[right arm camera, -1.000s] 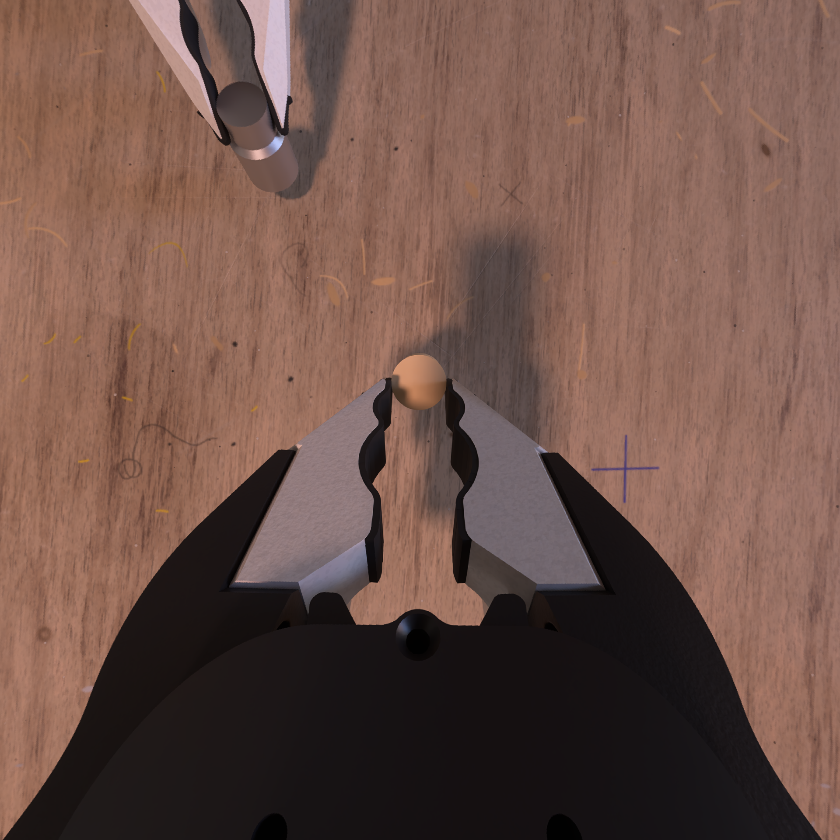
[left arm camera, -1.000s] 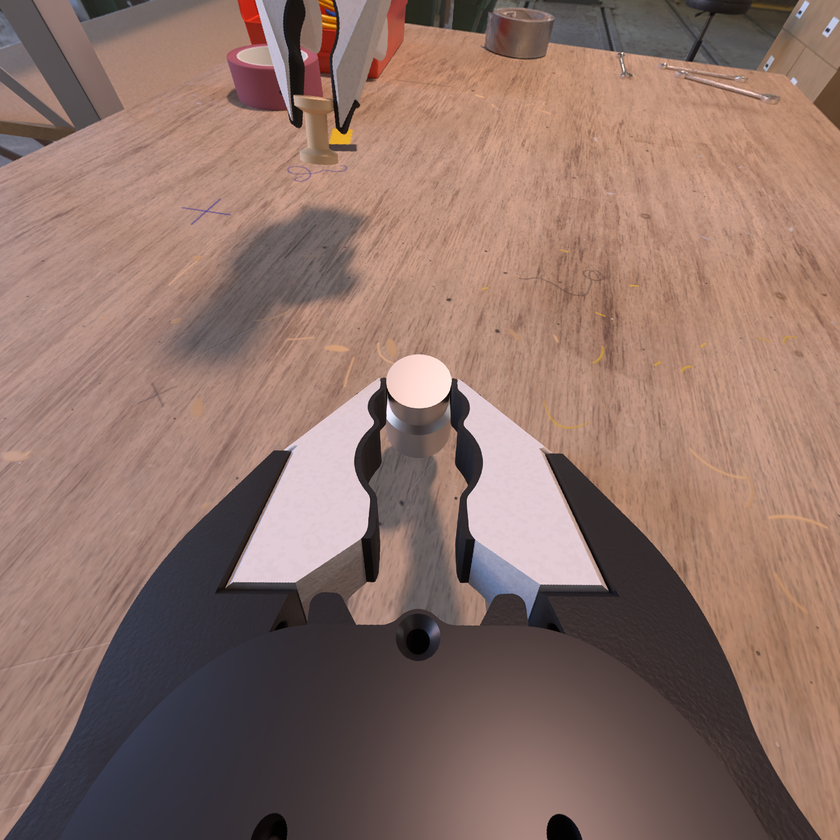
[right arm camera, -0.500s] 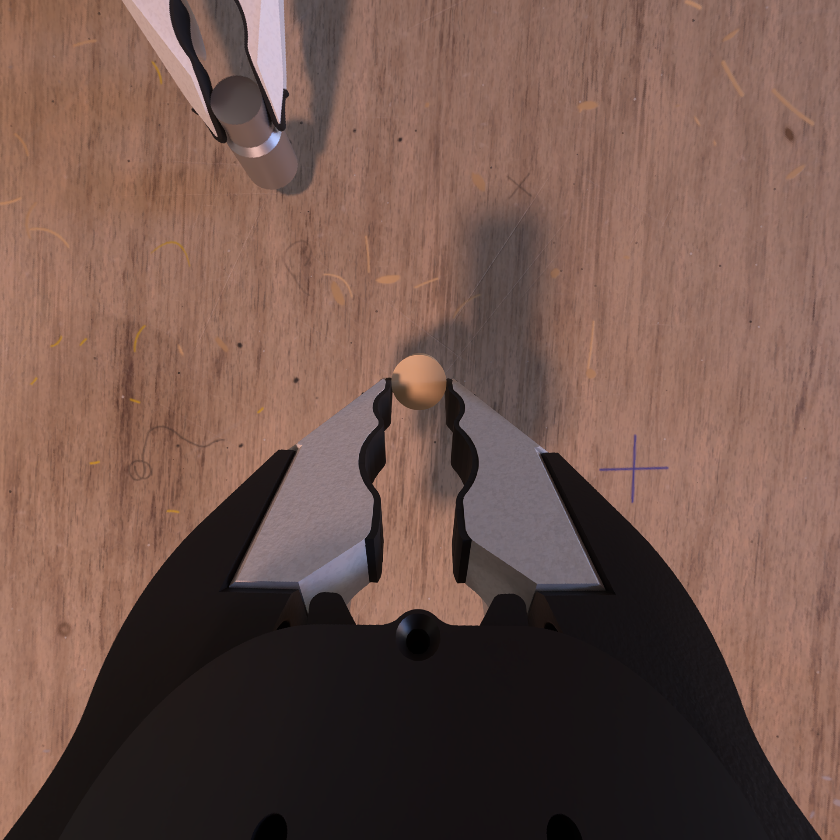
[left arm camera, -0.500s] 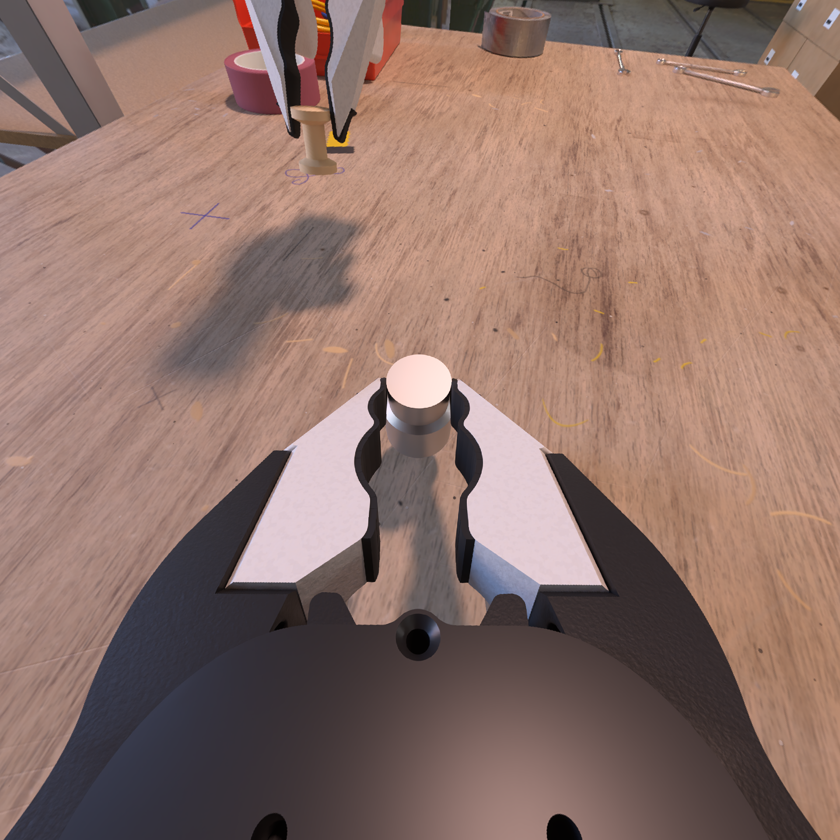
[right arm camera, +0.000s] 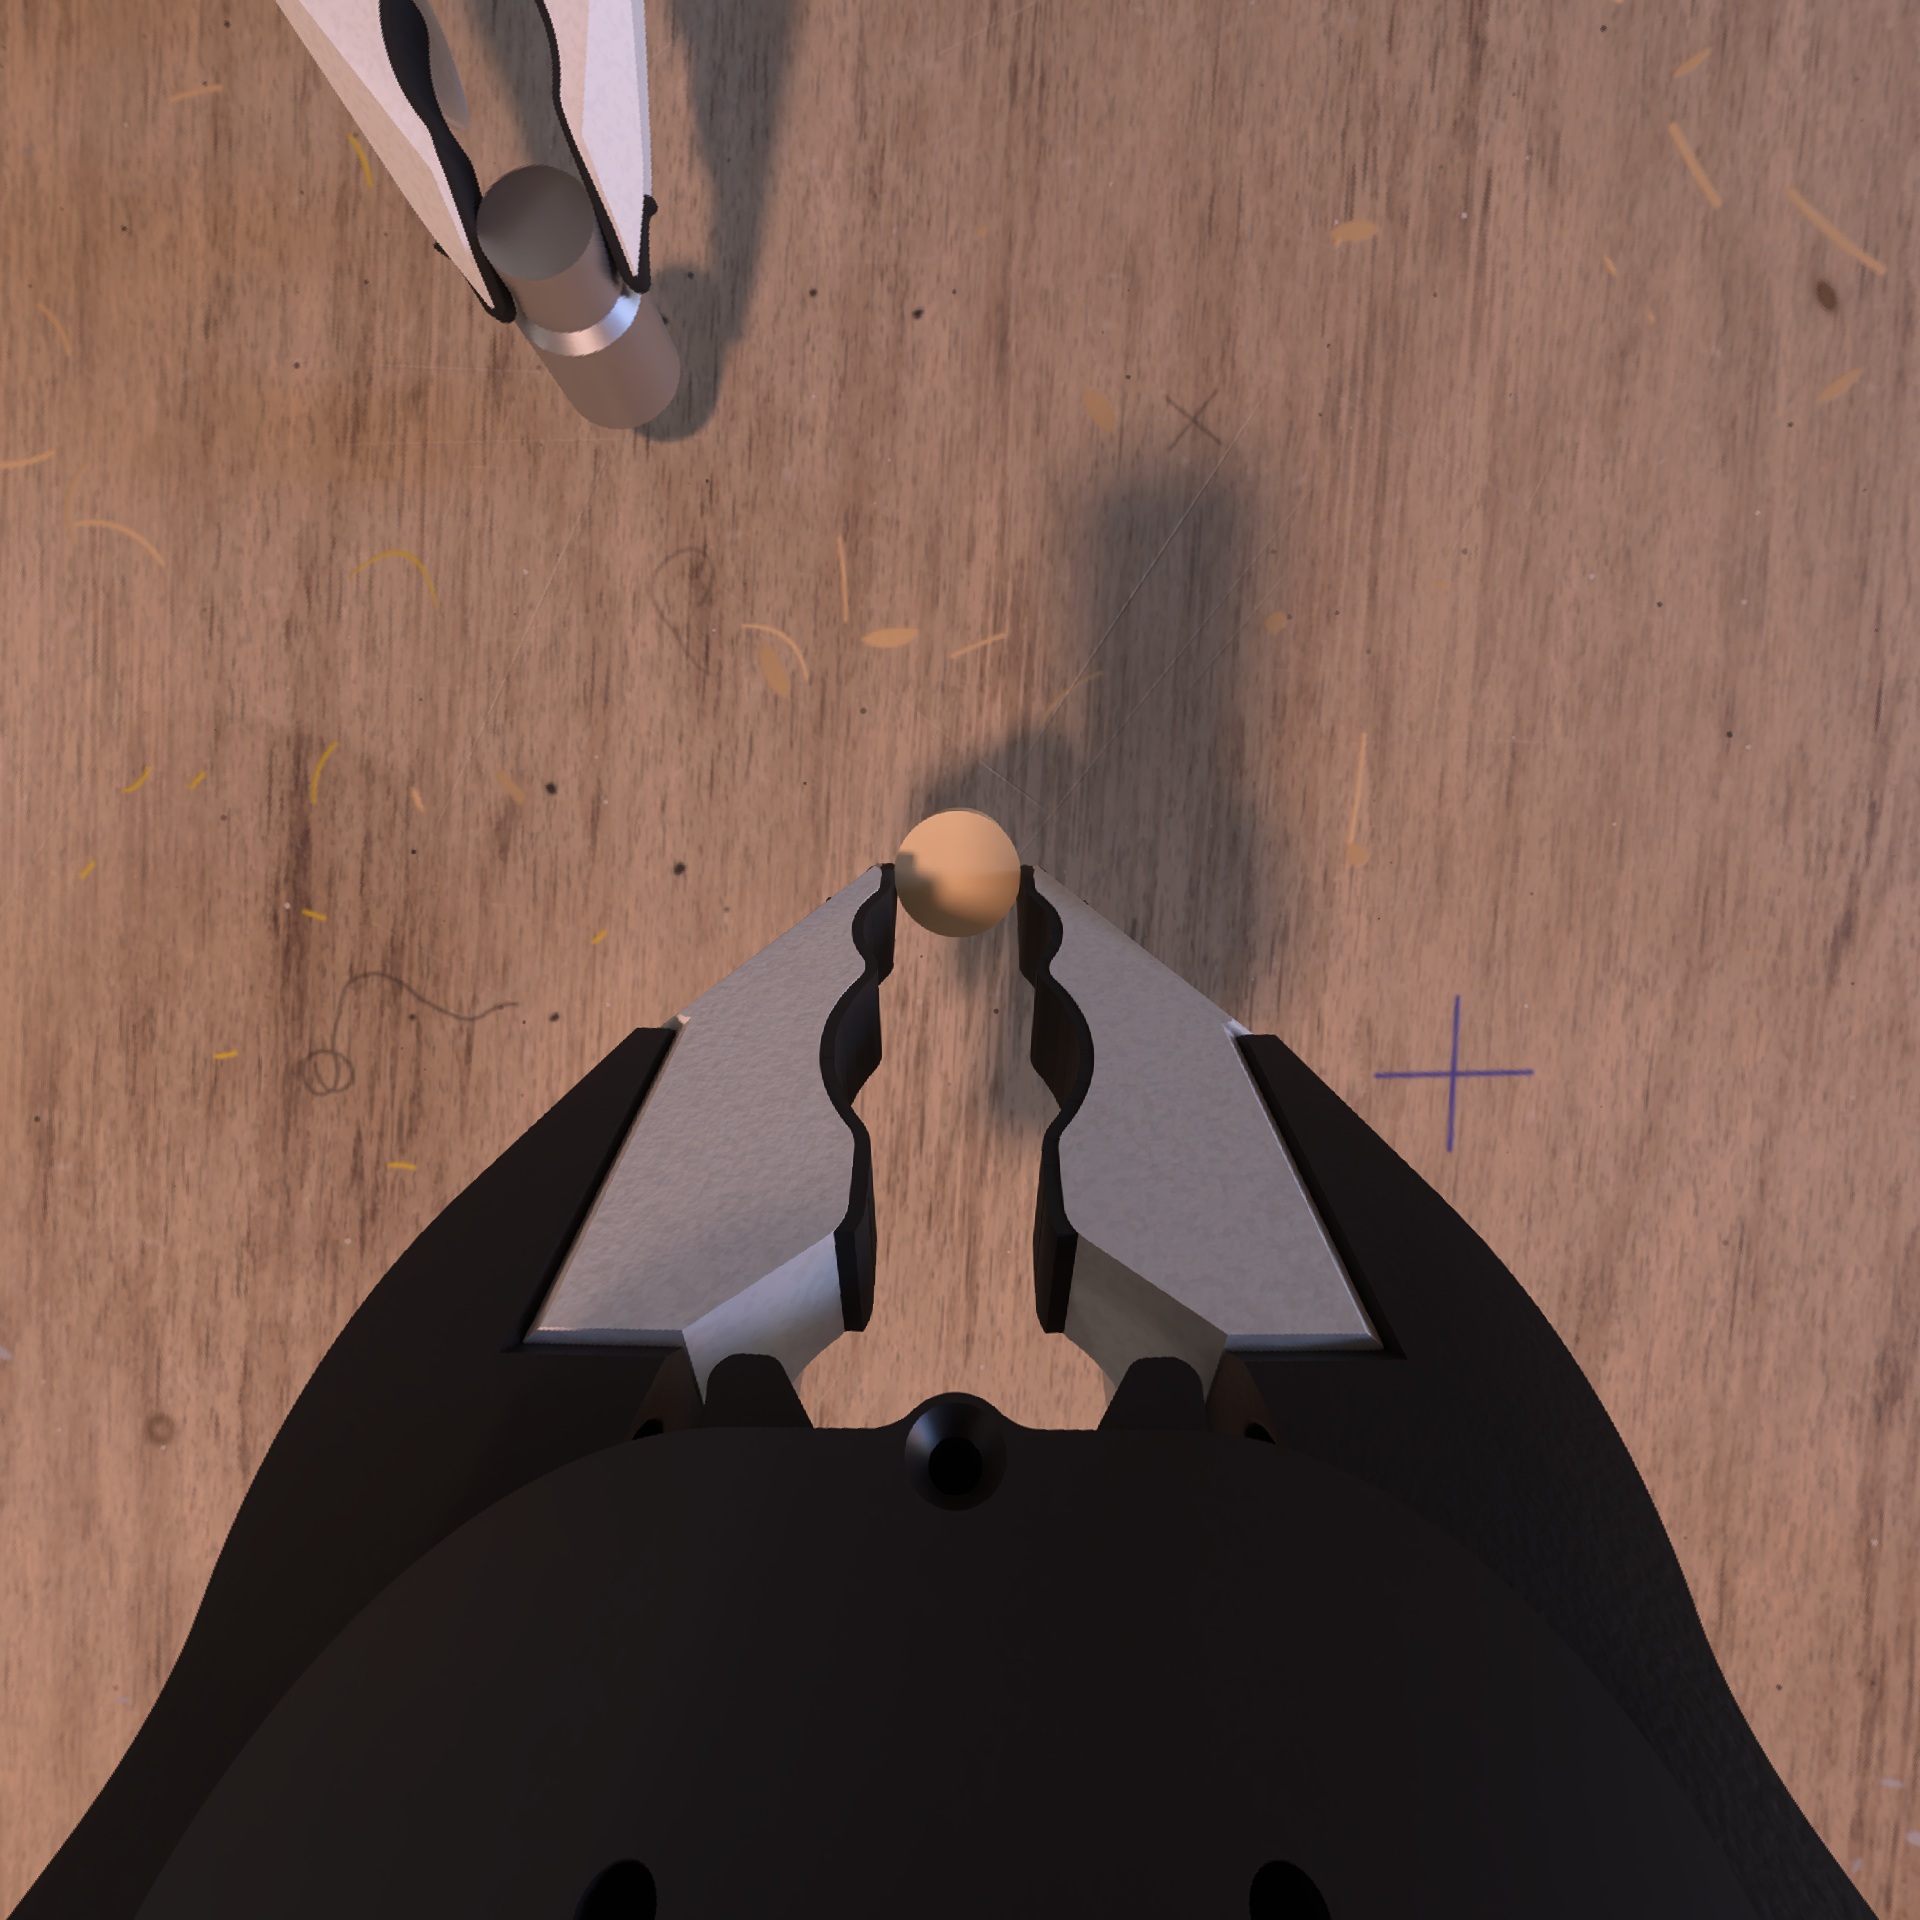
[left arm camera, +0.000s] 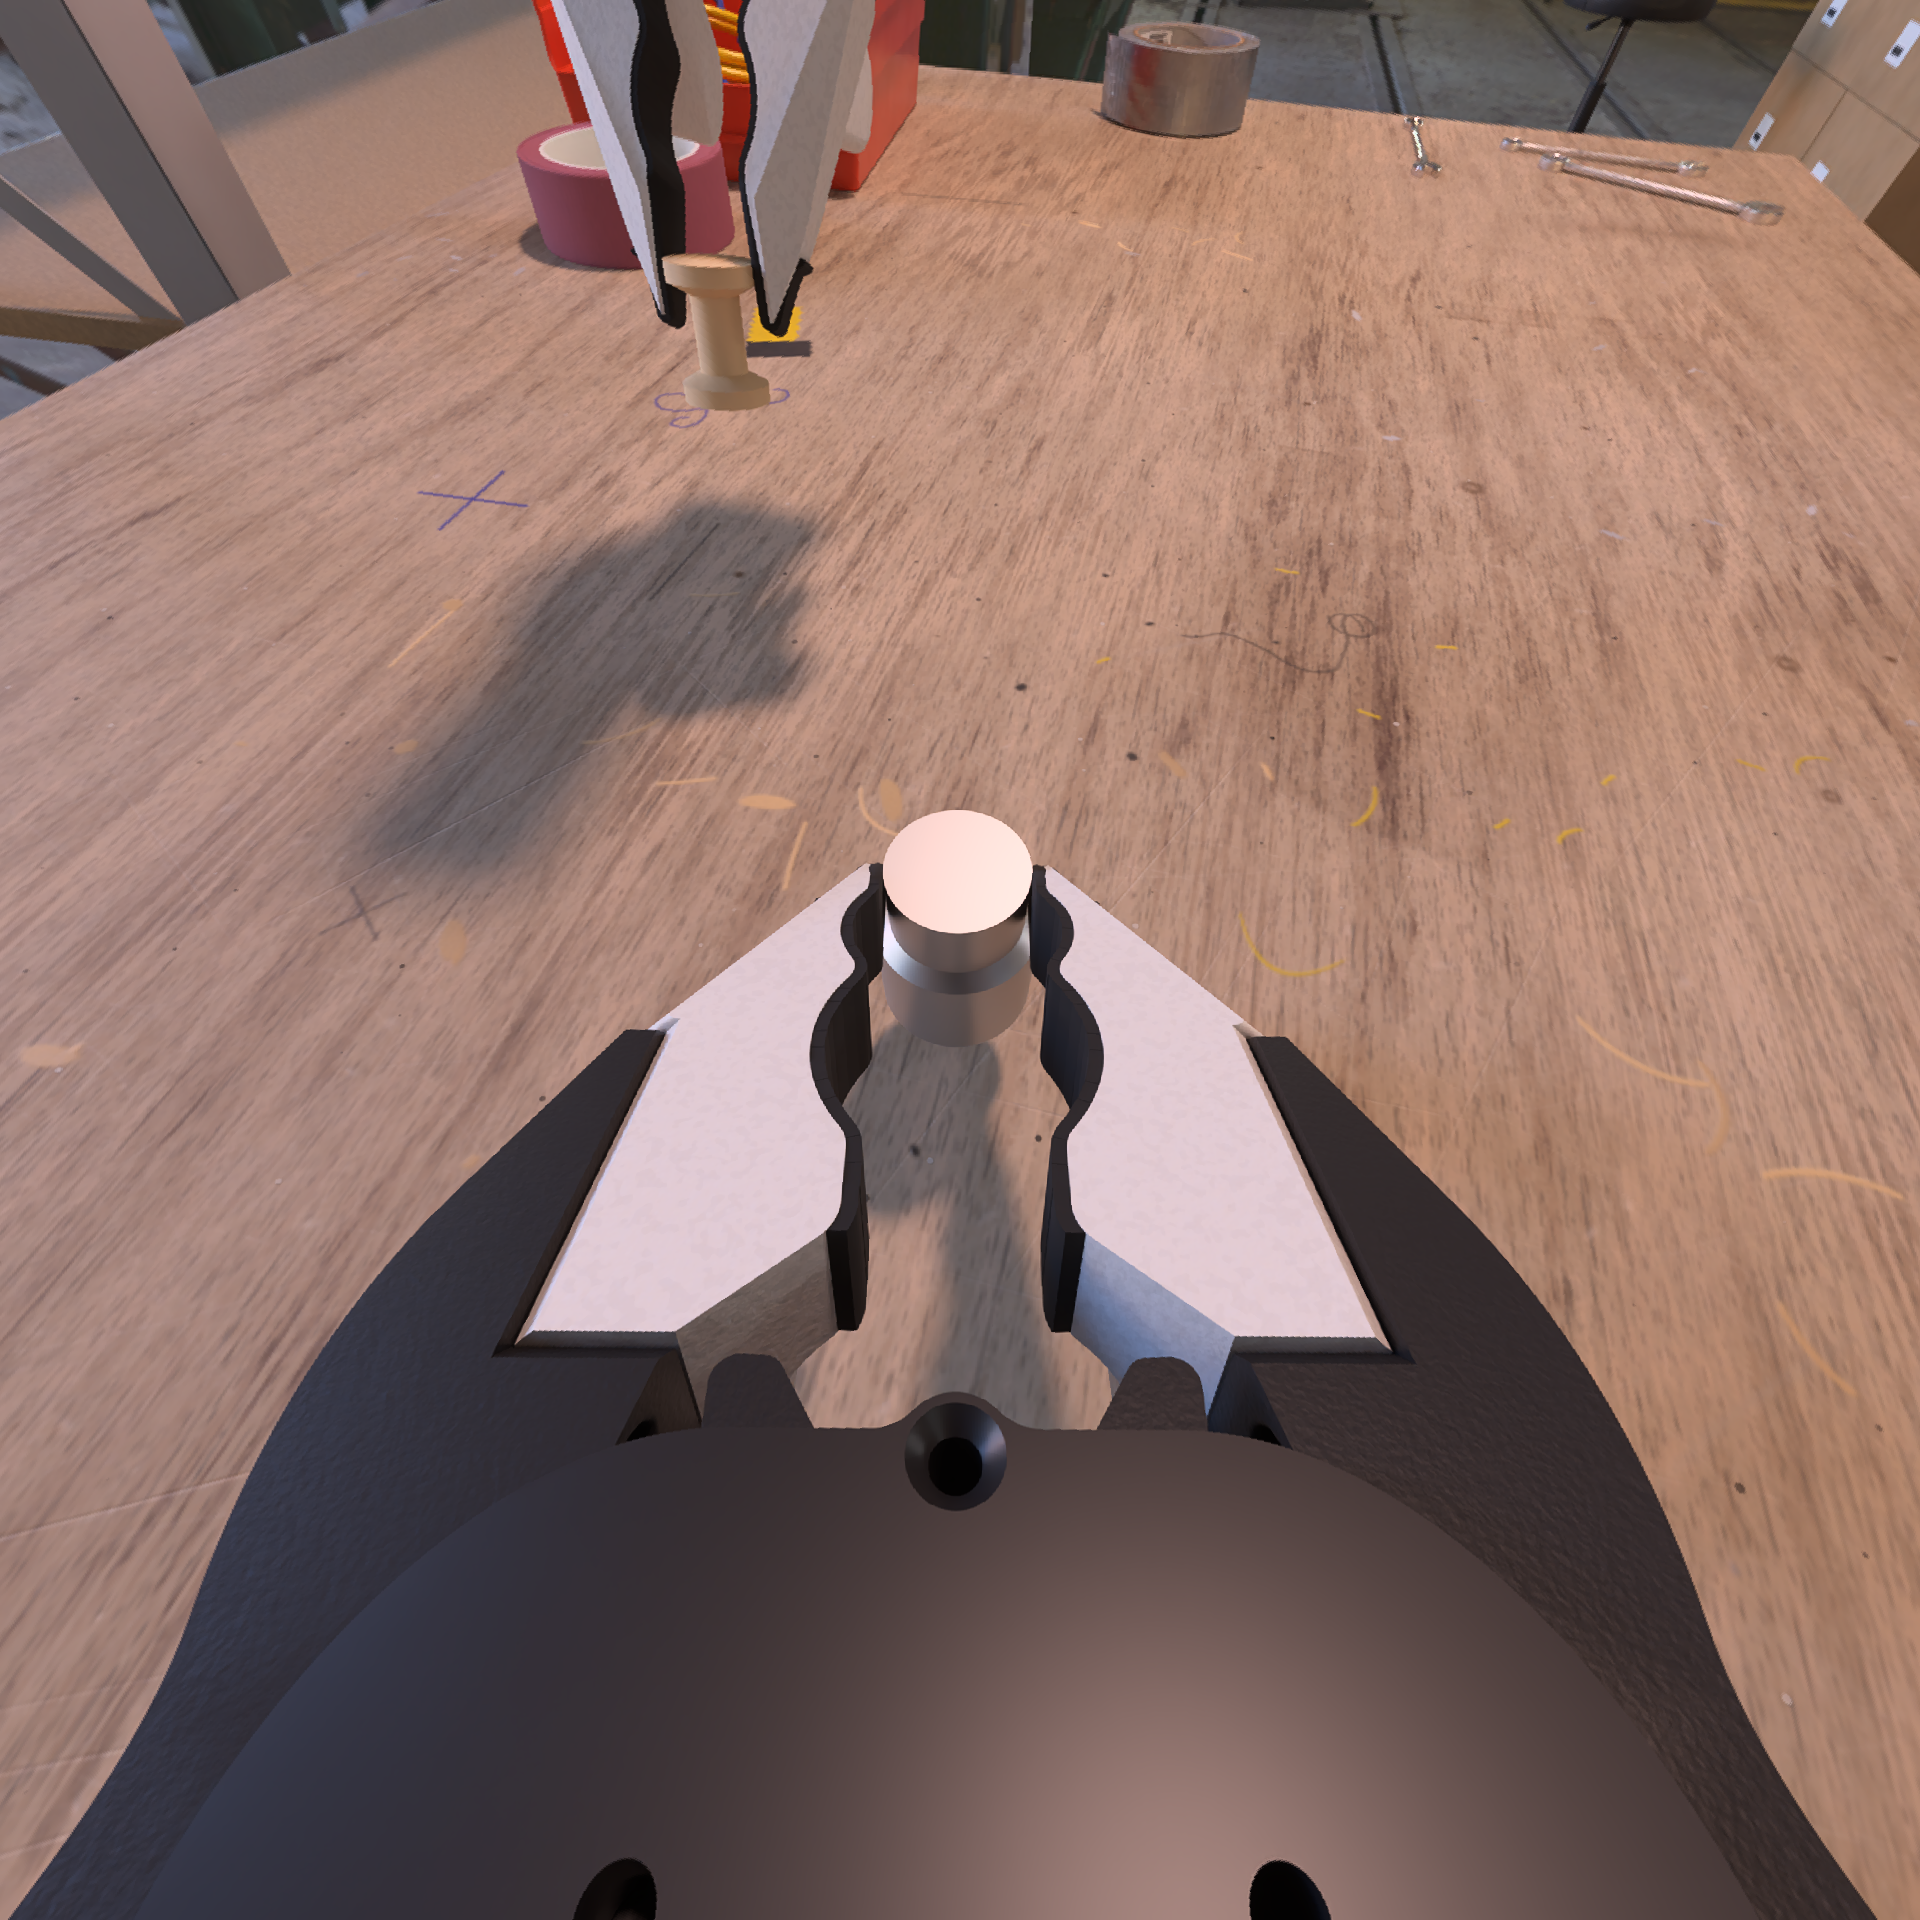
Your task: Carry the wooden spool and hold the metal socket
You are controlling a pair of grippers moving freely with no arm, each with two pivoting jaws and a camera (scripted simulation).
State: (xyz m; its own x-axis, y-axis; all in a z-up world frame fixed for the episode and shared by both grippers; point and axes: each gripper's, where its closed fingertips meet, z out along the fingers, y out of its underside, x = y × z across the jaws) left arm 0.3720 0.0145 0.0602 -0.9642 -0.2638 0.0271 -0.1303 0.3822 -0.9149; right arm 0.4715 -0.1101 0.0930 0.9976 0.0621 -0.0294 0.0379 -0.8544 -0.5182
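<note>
The left hand-held gripper (left arm camera: 956,883) clamps the metal socket (left arm camera: 954,940) mid-frame; the right hand-held gripper (right arm camera: 956,883) pinches the wooden spool (right arm camera: 957,875) (top flange) above the desk (right arm camera: 1558,623).

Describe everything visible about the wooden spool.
The wooden spool is pale, unpainted wood: a narrow waist between two round flanges. It hangs upright, clear of the workbench. The right gripper is shut on its top flange, fingertips on either side; nothing else touches it. From above, in the right wrist view, only its round top shows. Pink tape sits behind it.
</note>
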